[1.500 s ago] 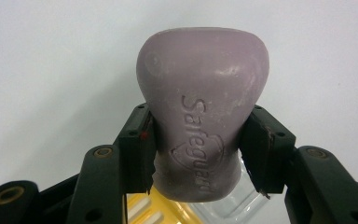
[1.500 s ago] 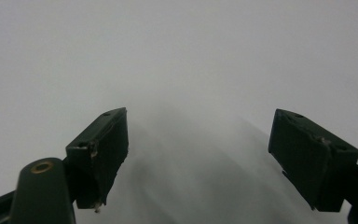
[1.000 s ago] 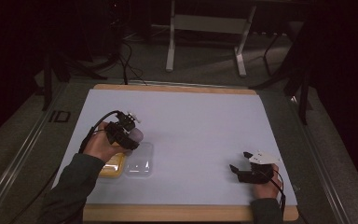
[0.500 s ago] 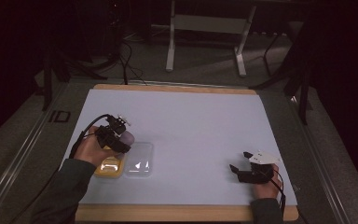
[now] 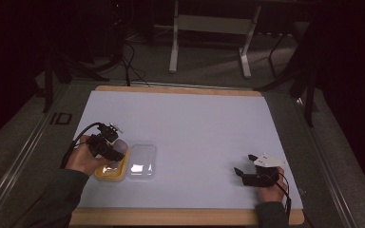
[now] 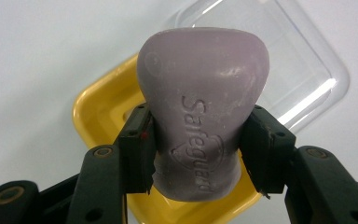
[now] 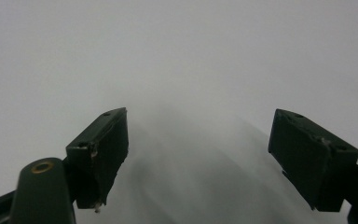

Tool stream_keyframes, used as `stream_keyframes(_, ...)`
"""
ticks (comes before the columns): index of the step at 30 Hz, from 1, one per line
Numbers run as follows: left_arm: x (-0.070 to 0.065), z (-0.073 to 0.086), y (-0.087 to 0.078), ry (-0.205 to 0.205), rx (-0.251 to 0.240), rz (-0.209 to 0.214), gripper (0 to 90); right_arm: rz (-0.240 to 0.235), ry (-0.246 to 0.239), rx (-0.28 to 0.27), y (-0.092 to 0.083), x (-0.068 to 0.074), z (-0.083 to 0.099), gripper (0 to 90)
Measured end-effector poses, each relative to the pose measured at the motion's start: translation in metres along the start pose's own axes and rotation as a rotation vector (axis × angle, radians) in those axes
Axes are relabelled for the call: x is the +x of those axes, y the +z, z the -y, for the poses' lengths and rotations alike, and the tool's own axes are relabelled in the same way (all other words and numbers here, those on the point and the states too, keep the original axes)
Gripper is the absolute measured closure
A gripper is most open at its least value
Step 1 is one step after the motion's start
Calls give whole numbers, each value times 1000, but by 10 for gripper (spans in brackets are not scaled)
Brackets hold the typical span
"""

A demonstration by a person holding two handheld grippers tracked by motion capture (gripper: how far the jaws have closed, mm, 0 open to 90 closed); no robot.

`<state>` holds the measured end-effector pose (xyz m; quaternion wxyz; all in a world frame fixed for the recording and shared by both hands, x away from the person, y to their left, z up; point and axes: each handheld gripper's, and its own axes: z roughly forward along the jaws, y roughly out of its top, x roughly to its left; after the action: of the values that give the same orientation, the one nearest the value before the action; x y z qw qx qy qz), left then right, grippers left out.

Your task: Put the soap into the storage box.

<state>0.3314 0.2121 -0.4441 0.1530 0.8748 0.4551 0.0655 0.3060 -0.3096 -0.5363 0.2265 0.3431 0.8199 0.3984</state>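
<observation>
wooden-edged table [image 5: 180, 89] under a white sheet [image 5: 195, 128], yellow dish [image 5: 108, 173] and clear lid [image 5: 141, 161] side by side on it

A white mat [image 5: 195, 123] is spread across almost the whole table, a wooden rim [image 5: 180, 89] left showing at the far edge. Beyond it, grey metal stand legs [image 5: 209, 38] and black cables [image 5: 130, 52] are seen on the carpet.

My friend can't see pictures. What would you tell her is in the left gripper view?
A pale purple soap bar stamped "Safeguard" is clamped between the left gripper's two black jaws. Below it lies a yellow soap dish on a white table, with a clear plastic lid beside the dish.
</observation>
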Motion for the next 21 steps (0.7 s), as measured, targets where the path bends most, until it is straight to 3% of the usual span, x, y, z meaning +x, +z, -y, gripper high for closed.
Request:
stream_keyframes(6, 5, 9, 3, -26, 11, 9, 497, 1, 0, 0, 0, 0, 0, 196)
stream_keyframes(11, 5, 14, 6, -25, 20, 22, 497, 1, 0, 0, 0, 0, 0, 196)
stream_keyframes(21, 7, 10, 22, -31, 65, 31, 495, 1, -1, 0, 0, 0, 0, 196)
